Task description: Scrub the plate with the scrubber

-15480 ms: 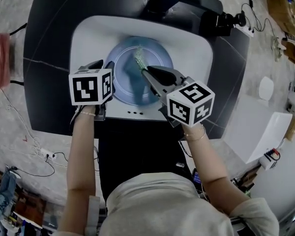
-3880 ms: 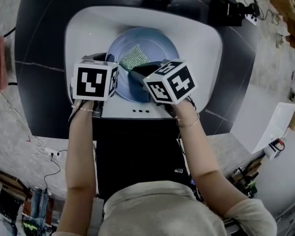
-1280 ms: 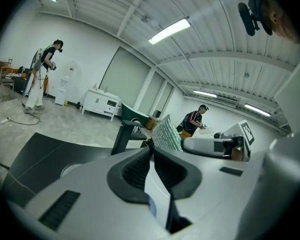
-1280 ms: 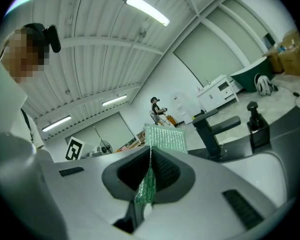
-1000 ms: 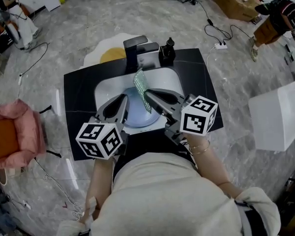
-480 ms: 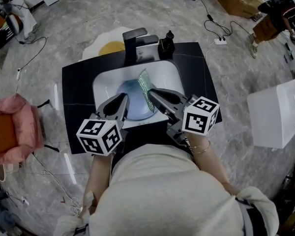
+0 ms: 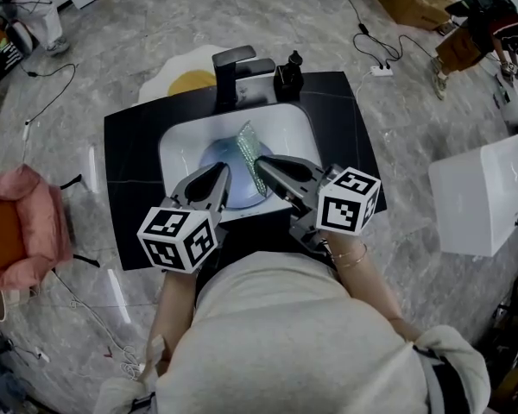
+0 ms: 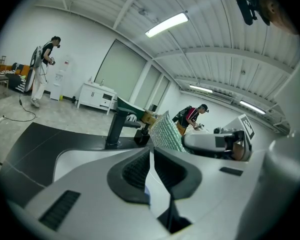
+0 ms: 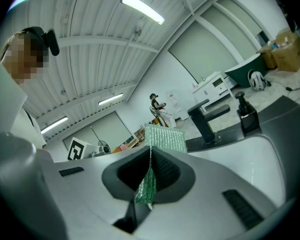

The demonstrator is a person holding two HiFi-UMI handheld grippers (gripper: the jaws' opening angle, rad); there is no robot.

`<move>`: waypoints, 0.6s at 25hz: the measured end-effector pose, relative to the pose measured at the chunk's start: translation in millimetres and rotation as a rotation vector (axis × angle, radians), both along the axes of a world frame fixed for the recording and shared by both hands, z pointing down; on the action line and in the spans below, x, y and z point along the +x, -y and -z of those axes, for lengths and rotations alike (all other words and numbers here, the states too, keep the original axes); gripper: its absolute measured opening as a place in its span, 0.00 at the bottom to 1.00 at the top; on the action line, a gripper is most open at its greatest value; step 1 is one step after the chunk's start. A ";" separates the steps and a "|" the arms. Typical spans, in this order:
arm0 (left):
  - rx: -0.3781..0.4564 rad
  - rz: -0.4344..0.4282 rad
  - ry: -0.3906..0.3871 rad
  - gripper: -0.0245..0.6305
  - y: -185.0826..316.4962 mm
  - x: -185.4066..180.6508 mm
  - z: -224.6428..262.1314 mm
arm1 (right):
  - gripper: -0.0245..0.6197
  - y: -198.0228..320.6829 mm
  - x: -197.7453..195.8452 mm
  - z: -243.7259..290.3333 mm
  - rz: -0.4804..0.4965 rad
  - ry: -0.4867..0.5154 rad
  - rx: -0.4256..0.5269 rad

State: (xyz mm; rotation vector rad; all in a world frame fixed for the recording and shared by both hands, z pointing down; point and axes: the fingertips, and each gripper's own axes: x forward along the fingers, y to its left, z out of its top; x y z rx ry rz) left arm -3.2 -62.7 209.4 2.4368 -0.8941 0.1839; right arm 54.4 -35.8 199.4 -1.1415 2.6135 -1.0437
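The blue plate (image 7: 242, 188) lies in the white sink (image 7: 177, 141). Both grippers hover over it at the sink's near side. My right gripper (image 7: 261, 164) (image 9: 151, 156) is shut on a green mesh scrubber (image 7: 248, 145) (image 9: 165, 138), which sticks up past its tips above the plate. My left gripper (image 7: 223, 171) (image 8: 151, 151) is beside it on the left, jaws shut with nothing held; only a thin sliver of white and blue shows through the slit. From the left gripper view the scrubber (image 8: 167, 131) and right gripper (image 8: 210, 143) stand just to the right.
A black faucet (image 7: 233, 63) (image 8: 117, 124) (image 9: 207, 121) and a dark soap dispenser (image 7: 287, 74) (image 9: 245, 114) stand behind the sink on the black counter (image 7: 129, 188). A pink chair (image 7: 17, 231) is on the left, a white box (image 7: 483, 197) on the right, with cables on the floor.
Earlier the left gripper was at the plate's rim while the scrubber was pressed to the plate. Both grippers have since risen off the plate. In the last second the left gripper sank slightly.
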 end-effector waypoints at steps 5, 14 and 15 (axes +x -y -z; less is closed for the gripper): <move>-0.019 -0.001 0.004 0.10 -2.4 -0.8 -1.8 | 0.07 -2.2 -1.7 -1.0 -0.001 -0.008 -0.007; -0.044 -0.017 -0.011 0.10 -5.1 5.9 -3.8 | 0.07 -1.8 -0.9 -5.7 -0.003 -0.010 -0.022; -0.046 -0.019 -0.013 0.10 -5.5 6.9 -3.5 | 0.07 -1.9 -0.5 -6.4 -0.004 -0.011 -0.024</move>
